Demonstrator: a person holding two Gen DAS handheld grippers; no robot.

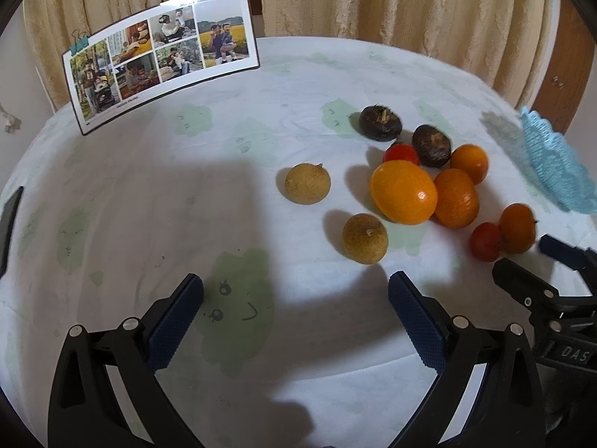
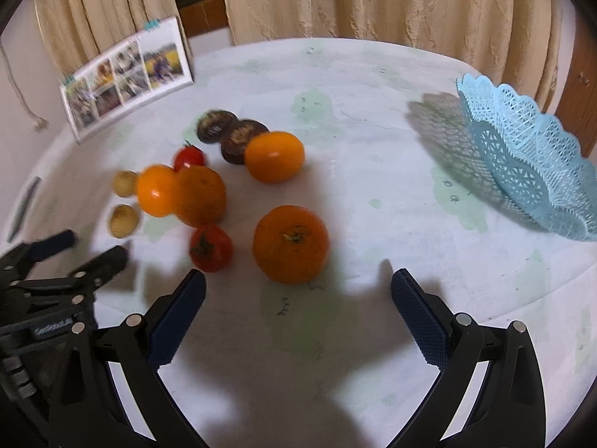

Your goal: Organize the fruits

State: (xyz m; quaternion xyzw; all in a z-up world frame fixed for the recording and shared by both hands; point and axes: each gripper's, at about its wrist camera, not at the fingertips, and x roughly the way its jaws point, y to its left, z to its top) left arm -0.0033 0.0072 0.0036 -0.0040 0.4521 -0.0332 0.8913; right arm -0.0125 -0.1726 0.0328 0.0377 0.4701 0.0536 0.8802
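Note:
Loose fruit lies on the white tablecloth. In the left wrist view my left gripper (image 1: pixel 296 289) stands open and empty, just short of a tan longan (image 1: pixel 365 238); a second longan (image 1: pixel 307 183), a large orange citrus (image 1: pixel 403 191) and two dark water chestnuts (image 1: pixel 380 122) lie beyond. In the right wrist view my right gripper (image 2: pixel 298 285) is open and empty, its fingertips close in front of an orange mandarin (image 2: pixel 291 244), with a red cherry tomato (image 2: pixel 210 247) by the left finger. A light blue lace basket (image 2: pixel 530 156) sits empty at the right.
A photo collage board (image 1: pixel 160 56) held by clips stands at the table's back left. Beige curtains (image 1: pixel 391 0) hang behind the table. A dark flat object (image 1: pixel 9 220) lies at the left edge. The right gripper (image 1: pixel 537 265) shows at the left view's right edge.

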